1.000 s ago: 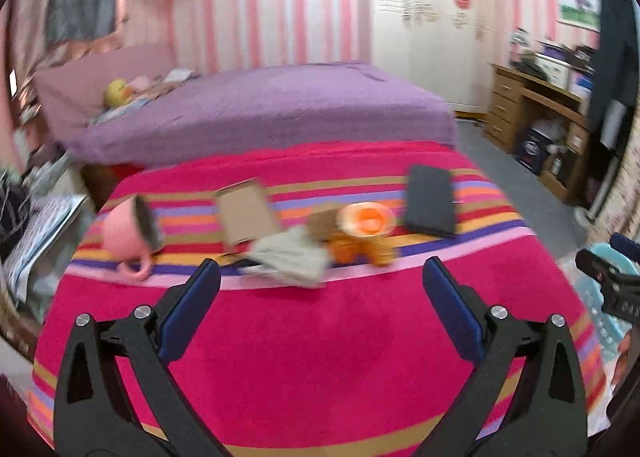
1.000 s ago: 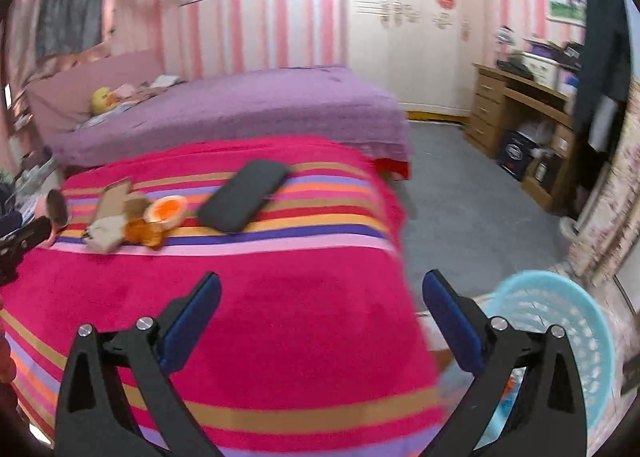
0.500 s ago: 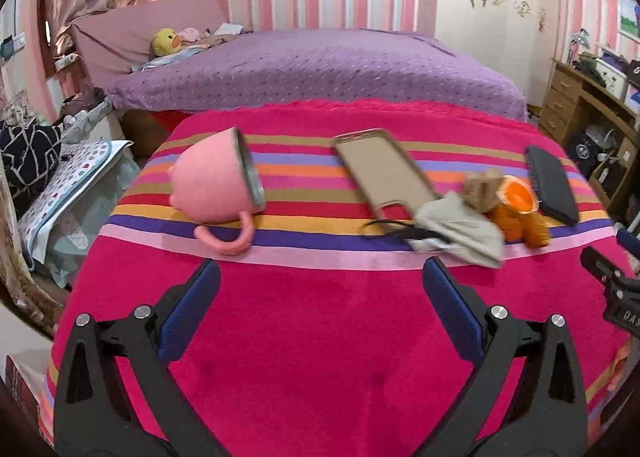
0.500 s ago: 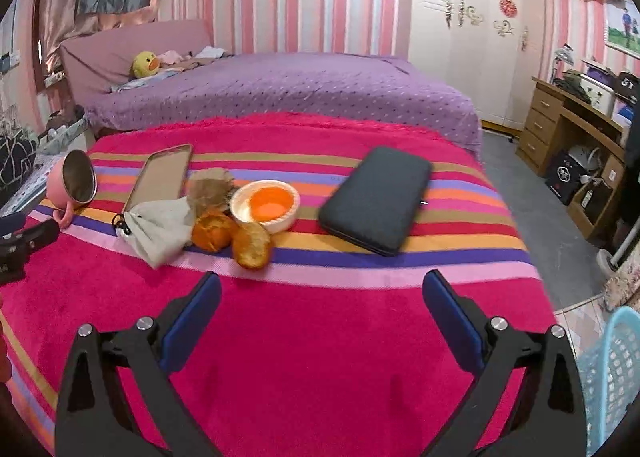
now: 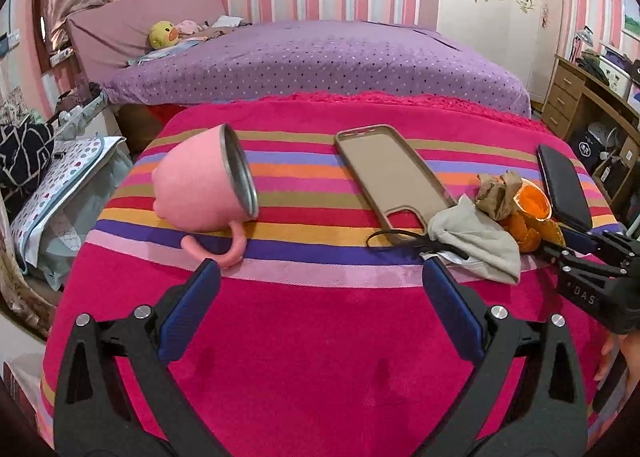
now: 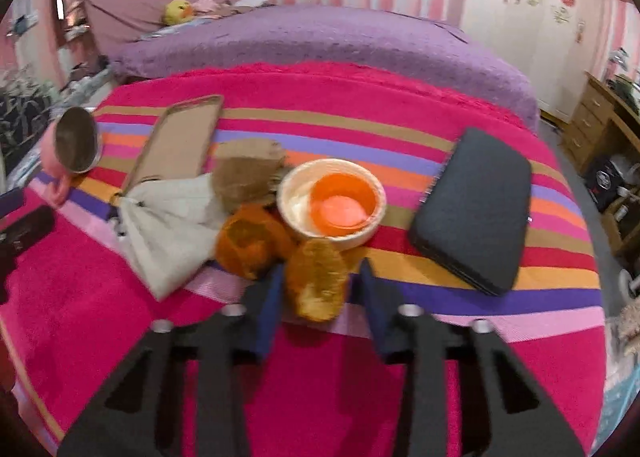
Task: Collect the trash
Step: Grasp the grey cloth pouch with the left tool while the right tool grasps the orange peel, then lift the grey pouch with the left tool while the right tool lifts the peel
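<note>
Two orange peels lie on the striped cloth: the near peel [image 6: 318,281] sits between my right gripper's [image 6: 320,281] fingers, which stand close on both its sides; the other peel [image 6: 250,241] is just left. Behind them are a crumpled brown paper [image 6: 248,173] and a white bowl with an orange inside [image 6: 332,205]. The peels [image 5: 528,233] and paper [image 5: 496,193] also show in the left wrist view. My left gripper [image 5: 320,277] is open and empty above the cloth, short of the pink mug [image 5: 204,181].
A phone case [image 5: 392,173], a grey pouch with a black cord [image 5: 476,237] and a black wallet [image 6: 476,209] lie on the striped table [image 5: 320,337]. A purple bed [image 5: 312,57] is behind; a wooden desk [image 5: 588,105] stands at the right.
My right gripper has moved forward and down to the near peel and its fingers have narrowed around it. My left gripper has moved closer to the mug and phone case.
</note>
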Motion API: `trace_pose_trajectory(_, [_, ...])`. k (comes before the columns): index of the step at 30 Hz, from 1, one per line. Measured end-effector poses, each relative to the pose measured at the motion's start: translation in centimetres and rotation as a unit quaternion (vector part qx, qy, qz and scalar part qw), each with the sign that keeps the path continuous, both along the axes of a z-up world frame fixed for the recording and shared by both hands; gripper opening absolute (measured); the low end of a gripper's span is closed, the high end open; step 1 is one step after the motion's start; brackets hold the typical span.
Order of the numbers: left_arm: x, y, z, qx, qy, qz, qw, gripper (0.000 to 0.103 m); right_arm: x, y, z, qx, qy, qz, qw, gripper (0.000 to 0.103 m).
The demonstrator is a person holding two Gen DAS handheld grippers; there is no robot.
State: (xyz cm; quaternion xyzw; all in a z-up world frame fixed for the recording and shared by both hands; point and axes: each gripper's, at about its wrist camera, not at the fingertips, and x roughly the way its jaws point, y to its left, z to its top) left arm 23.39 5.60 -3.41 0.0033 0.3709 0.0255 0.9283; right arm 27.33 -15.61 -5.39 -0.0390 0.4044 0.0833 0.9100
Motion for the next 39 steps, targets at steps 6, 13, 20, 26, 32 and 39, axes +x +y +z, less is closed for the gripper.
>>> trace_pose_trajectory(6, [0.0, -1.4, -0.1, -0.001, 0.002, -0.005, 1.0000, 0.098, -2.9, -1.7, 1.3, 0.027, -0.032, -0.006, 0.999, 0.029])
trace_pose_trajectory(13, [0.5, -4.3, -0.5, -0.010, 0.011, -0.015, 0.9998, 0.098, -5.7, -4.8, 1.4, 0.011, -0.061, -0.043, 0.997, 0.029])
trace_pose_trajectory(20, [1.2, -7.7, -0.8, 0.000, 0.010, -0.003, 0.9999, 0.097, -6.2, -6.2, 1.8, 0.014, -0.062, -0.041, 0.997, 0.029])
trace_pose_trajectory(26, [3.0, -8.3, -1.6, -0.042, 0.034, 0.015, 0.9984, 0.093, -6.6, -8.4, 1.7, 0.028, -0.059, -0.054, 0.996, 0.029])
trace_pose_trajectory(32, [4.2, -9.1, -3.1, -0.051, 0.071, 0.011, 0.9962, 0.074, -6.7, -9.2, 1.4, 0.039, -0.055, -0.055, 0.996, 0.029])
trace_pose_trajectory(39, [3.7, -10.0, -3.1, -0.039, 0.066, -0.009, 0.9970, 0.049, -6.6, -9.2, 1.2, 0.046, -0.054, -0.054, 0.996, 0.029])
